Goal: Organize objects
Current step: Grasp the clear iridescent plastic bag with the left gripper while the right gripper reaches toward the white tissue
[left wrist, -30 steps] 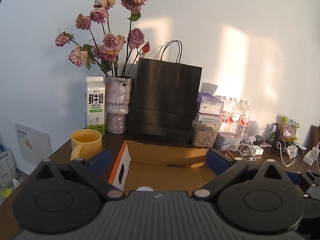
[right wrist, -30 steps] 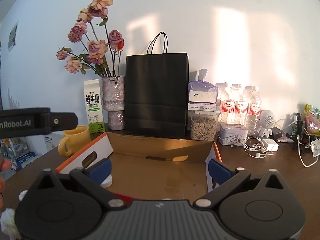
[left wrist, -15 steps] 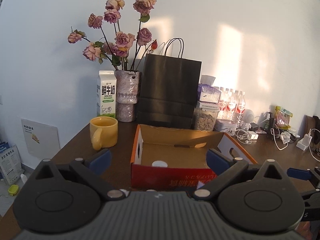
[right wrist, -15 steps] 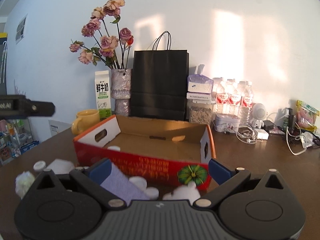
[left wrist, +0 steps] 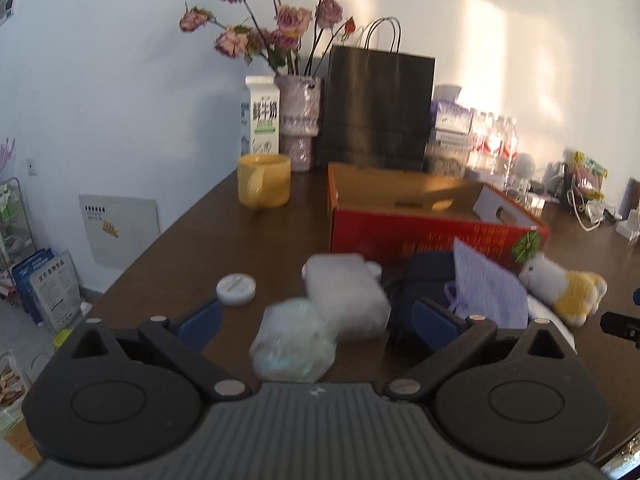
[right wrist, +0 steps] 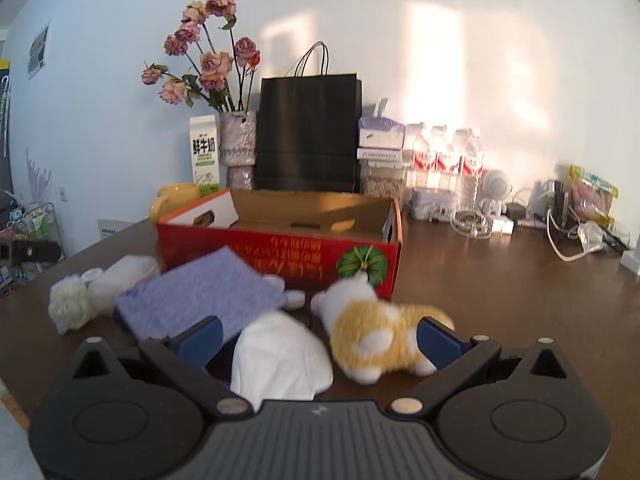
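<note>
Right wrist view: my right gripper [right wrist: 318,340] gapes wide, gripping nothing, over a yellow-and-white plush toy [right wrist: 376,332] and white crumpled cloth [right wrist: 280,360] on the brown wooden counter [right wrist: 500,288], near its front edge. My left gripper [left wrist: 316,320] hangs equally wide above a blurred pale mesh puff [left wrist: 294,350]. Both sit before the red open cardboard box [right wrist: 280,254].

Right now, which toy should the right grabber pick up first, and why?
Probably the plush cat: it lies between the open right gripper fingers, outside the red box. Easing forward and closing seems the natural next move.
</note>
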### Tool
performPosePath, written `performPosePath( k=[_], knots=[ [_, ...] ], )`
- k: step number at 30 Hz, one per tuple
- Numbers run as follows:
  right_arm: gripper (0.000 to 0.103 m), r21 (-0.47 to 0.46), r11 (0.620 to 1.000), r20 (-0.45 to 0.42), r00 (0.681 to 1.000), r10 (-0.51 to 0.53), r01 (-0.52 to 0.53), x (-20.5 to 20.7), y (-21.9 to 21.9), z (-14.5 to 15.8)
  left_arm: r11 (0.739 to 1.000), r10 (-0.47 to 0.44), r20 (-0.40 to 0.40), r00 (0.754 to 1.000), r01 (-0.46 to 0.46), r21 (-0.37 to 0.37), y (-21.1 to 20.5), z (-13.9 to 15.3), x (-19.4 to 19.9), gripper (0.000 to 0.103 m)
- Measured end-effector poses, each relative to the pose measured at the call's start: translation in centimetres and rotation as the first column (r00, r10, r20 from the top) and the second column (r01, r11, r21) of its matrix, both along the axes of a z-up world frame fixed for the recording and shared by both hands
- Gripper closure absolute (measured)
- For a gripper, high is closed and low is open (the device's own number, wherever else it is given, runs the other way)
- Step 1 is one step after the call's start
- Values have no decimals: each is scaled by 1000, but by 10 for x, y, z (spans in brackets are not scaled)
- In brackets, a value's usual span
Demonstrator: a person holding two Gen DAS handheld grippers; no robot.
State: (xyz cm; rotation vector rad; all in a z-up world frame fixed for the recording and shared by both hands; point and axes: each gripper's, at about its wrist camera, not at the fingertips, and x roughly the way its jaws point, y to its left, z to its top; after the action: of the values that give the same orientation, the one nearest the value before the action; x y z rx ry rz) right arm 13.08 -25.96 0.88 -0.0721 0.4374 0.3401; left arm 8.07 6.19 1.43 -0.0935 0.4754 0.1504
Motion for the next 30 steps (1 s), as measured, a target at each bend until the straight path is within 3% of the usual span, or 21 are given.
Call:
performPosePath(
  k=[6,18,21,24,25,26,28,30],
  knots=[
    [0,-2,1000,-56,998,28,-28,-4,3,-19,999,44,-44,998,-45,-16,11,-14,4,0],
    [0,28,998,-160,985,61,-57,31,17,-36,998,48,-102,994,-52,-35,20,-35,39,0],
    [0,31,998,-171,983,60,-55,37,19,-38,998,42,-115,992,-47,-42,21,-41,49,4],
    [0,43,998,-179,982,58,-51,43,18,-38,997,34,-121,992,-41,-58,23,-46,54,19],
    [0,44,998,-181,982,55,-48,44,18,-38,997,26,-130,991,-35,-68,24,-47,56,42],
    [0,47,998,-185,981,54,-46,46,18,-39,995,15,-138,990,-27,-91,25,-49,59,58],
    [0,65,997,-201,978,60,-47,50,18,-40,991,4,-119,993,-20,-134,29,-50,57,61],
    [0,89,995,-221,973,62,-43,54,17,-41,991,9,-99,995,-22,-130,30,-47,53,61]
  ],
)
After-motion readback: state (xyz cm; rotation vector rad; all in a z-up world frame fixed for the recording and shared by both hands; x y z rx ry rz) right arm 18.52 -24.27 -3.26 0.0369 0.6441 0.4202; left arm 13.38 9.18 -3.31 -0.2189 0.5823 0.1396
